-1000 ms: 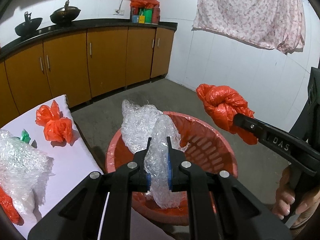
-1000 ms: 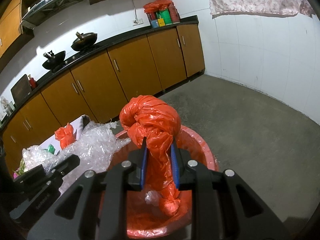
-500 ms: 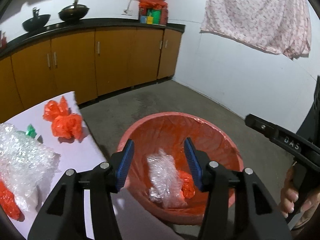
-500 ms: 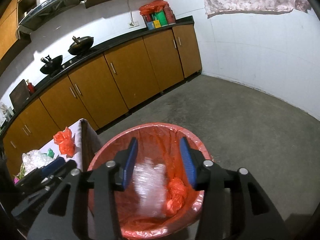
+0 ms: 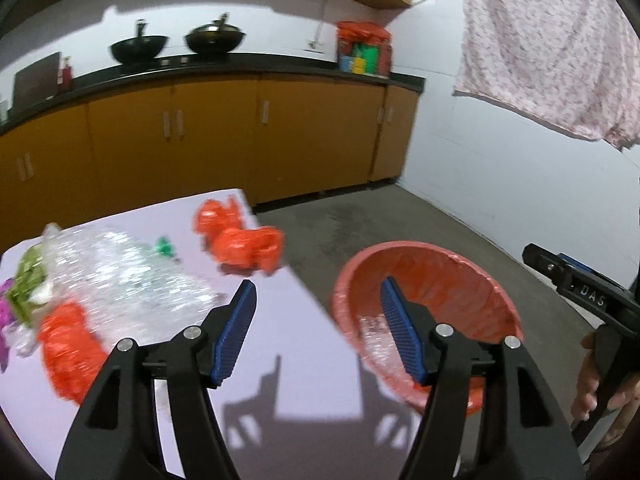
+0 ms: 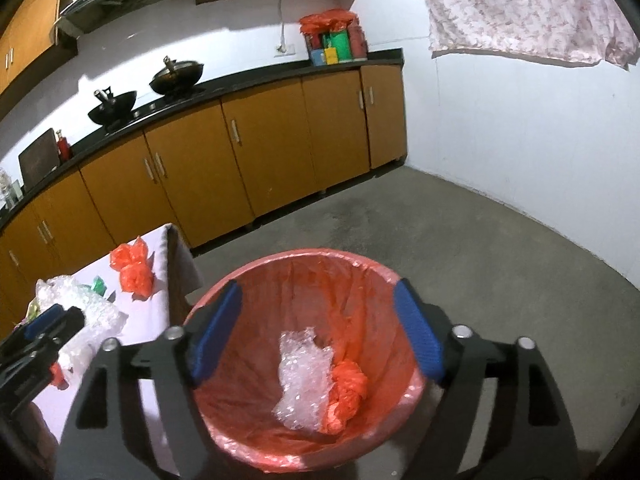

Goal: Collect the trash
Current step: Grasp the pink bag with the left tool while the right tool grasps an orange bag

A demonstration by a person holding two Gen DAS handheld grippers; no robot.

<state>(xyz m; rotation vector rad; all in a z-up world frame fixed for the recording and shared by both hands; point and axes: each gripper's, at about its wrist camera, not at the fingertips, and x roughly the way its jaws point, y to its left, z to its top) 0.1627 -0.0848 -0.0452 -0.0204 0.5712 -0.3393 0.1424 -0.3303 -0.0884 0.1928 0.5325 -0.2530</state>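
A red-lined bin (image 6: pixel 360 264) (image 5: pixel 472 264) stands on the floor beside the table. In it lie a clear bubble wrap piece (image 6: pixel 304 376) and a crumpled red bag (image 6: pixel 346 388). My right gripper (image 6: pixel 318 328) hangs above the bin, its jaws opening, nothing between them. My left gripper (image 5: pixel 318 312) is over the table's right edge, jaws opening and empty. On the table (image 5: pixel 304 360) lie bubble wrap (image 5: pixel 128 280), red bags (image 5: pixel 240 240) (image 5: pixel 68 348), a small green scrap (image 5: pixel 164 246) and green and purple scraps (image 5: pixel 24 284).
Orange cabinets (image 6: pixel 248 152) under a black counter run along the back wall, with woks (image 6: pixel 176 76) on it. A floral cloth (image 6: pixel 520 12) hangs on the white wall. A hand (image 5: pixel 600 392) holds the right gripper at the edge of the left wrist view.
Both grippers let go: the bubble wrap and the red bag dropped into the bin. Both jaws widened. The left gripper swung left from over the bin to the table's edge.
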